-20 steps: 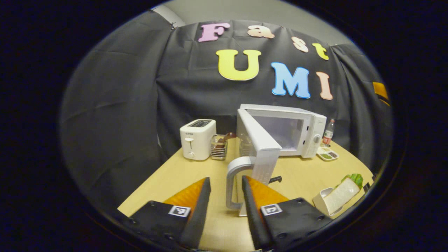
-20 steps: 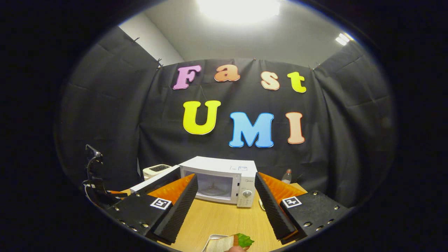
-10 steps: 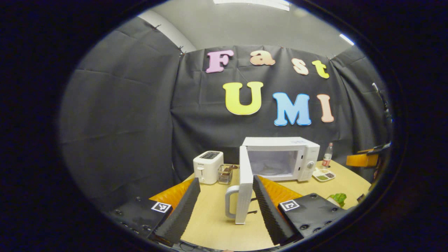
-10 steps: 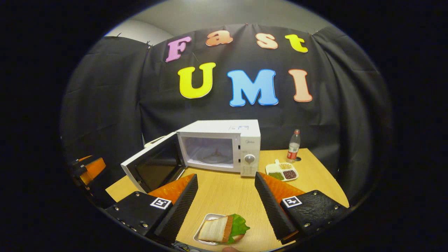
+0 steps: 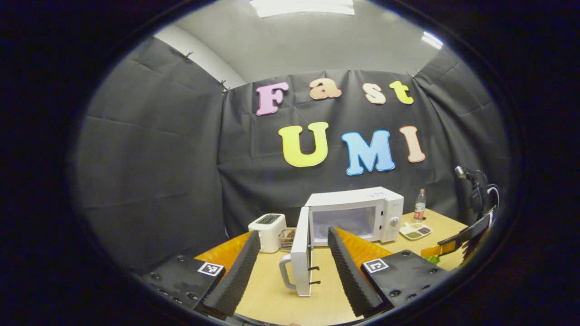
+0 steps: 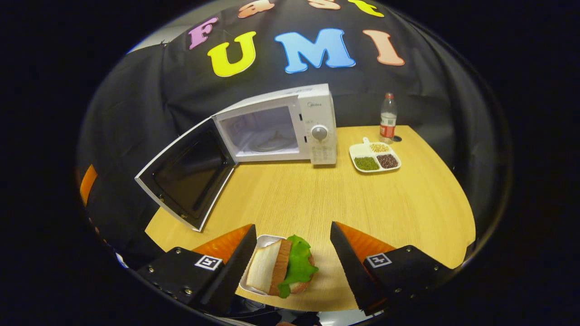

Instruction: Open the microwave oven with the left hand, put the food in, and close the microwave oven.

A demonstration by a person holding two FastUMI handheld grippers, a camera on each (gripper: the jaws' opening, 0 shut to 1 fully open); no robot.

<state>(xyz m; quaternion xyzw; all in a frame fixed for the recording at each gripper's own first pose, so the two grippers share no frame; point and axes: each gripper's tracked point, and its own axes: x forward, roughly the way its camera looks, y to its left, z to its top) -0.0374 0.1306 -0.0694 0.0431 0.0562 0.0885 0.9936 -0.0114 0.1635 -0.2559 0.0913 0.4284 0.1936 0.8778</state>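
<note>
Door (image 6: 188, 174) of the microwave (image 6: 290, 129) stands swung wide to the left, cavity (image 6: 263, 133) bare, so I judge the opening step done and the loading step in hand. In the left gripper view my left gripper (image 5: 290, 267) hangs back from the door with fingers spread wide, holding nothing; the door handle (image 5: 284, 271) sits between them but apart from both, so I read it as released. Sandwich (image 6: 283, 267) in its small white tray (image 6: 253, 285) lies at the near edge of the table (image 6: 385, 203), well apart from the microwave. My right gripper (image 6: 292, 262) hovers over it, fingers wide, one on either side of the food, neither clearly touching. Next move, as I judge it: lower, close on tray or sandwich squarely, then carry it forward and left into the cavity without clipping the open door. Loose lettuce could shift under a careless squeeze.
</note>
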